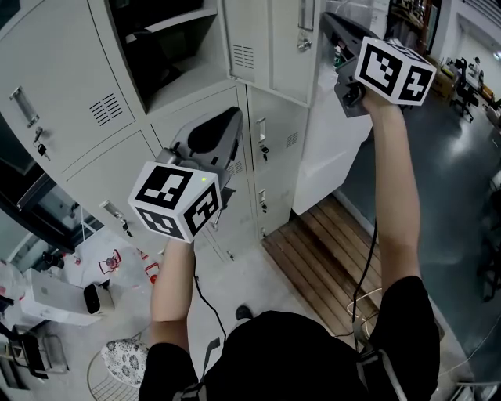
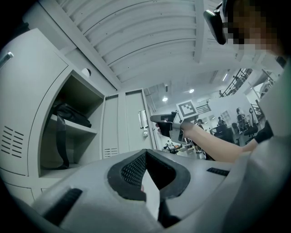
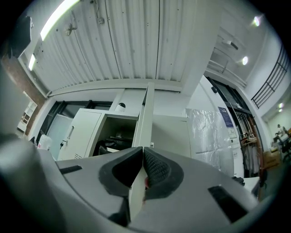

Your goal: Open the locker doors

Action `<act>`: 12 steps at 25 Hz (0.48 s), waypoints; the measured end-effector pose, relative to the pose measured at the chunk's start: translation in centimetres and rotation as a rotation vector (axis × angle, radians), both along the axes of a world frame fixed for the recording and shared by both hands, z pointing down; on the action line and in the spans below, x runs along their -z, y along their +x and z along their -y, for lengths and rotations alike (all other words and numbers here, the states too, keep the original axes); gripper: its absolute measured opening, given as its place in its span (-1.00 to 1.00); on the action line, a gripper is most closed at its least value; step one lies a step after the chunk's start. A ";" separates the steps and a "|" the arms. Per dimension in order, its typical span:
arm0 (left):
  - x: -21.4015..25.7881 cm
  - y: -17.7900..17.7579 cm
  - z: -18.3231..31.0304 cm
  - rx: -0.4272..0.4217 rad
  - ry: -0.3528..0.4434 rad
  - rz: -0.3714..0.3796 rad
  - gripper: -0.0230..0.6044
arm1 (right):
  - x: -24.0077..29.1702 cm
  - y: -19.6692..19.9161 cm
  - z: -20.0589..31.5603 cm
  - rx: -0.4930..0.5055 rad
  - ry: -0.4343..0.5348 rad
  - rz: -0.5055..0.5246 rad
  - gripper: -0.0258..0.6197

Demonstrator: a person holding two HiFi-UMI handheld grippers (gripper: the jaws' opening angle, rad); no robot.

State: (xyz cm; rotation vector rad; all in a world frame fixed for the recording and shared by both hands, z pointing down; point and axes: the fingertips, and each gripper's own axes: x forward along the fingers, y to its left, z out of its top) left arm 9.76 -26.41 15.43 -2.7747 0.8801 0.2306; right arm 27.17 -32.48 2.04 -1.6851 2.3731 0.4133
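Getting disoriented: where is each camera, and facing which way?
Head view: head-mounted, looking down at lockers; forearms, left gripper, right gripper show.
Left gripper view: along its jaws, upward at an open compartment; right forearm shows.
Right gripper view: along its jaws, pinching a locker door.
Shared: first two both show the right gripper.

The locker door (image 3: 144, 118) between the jaws is smooth painted metal, faintly glossy. The pads (image 3: 157, 170) either side are matt black, ribbed and rubbery, their housing (image 3: 191, 214) matt grey plastic.

black short-sleeved shirt (image 1: 313, 352), white marker cubes (image 1: 174, 200), black cable (image 1: 365, 274)
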 end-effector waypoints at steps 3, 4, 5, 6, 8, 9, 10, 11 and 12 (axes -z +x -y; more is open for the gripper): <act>0.1 0.3 -0.2 -0.002 0.001 0.001 -0.88 | 0.1 0.7 0.3 -0.007 -0.006 0.018 -0.88; 0.1 0.4 -0.2 -0.003 0.001 0.001 -0.88 | 0.1 0.9 0.4 -0.011 -0.007 0.022 -0.89; 0.0 0.4 -0.2 -0.003 0.001 0.001 -0.88 | 0.1 1.1 0.6 -0.016 -0.007 0.024 -0.89; 0.0 0.5 -0.2 -0.003 0.000 0.002 -0.88 | 0.1 1.3 0.7 -0.021 -0.008 0.025 -0.89; -0.1 0.6 -0.1 -0.002 -0.002 0.001 -0.88 | 0.1 1.7 1.0 -0.031 -0.010 0.026 -0.90; -0.1 0.7 -0.1 -0.002 -0.003 0.001 -0.88 | 0.1 1.8 1.1 -0.034 -0.011 0.028 -0.90; -0.1 0.7 0.0 -0.002 -0.004 0.002 -0.88 | 0.1 2.0 1.2 -0.037 -0.012 0.030 -0.90; -0.1 0.8 0.0 -0.002 -0.005 0.002 -0.88 | 0.1 2.1 1.4 -0.041 -0.012 0.031 -0.90; -0.2 0.8 0.0 -0.003 -0.005 0.003 -0.88 | 0.0 2.3 1.5 -0.045 -0.014 0.032 -0.90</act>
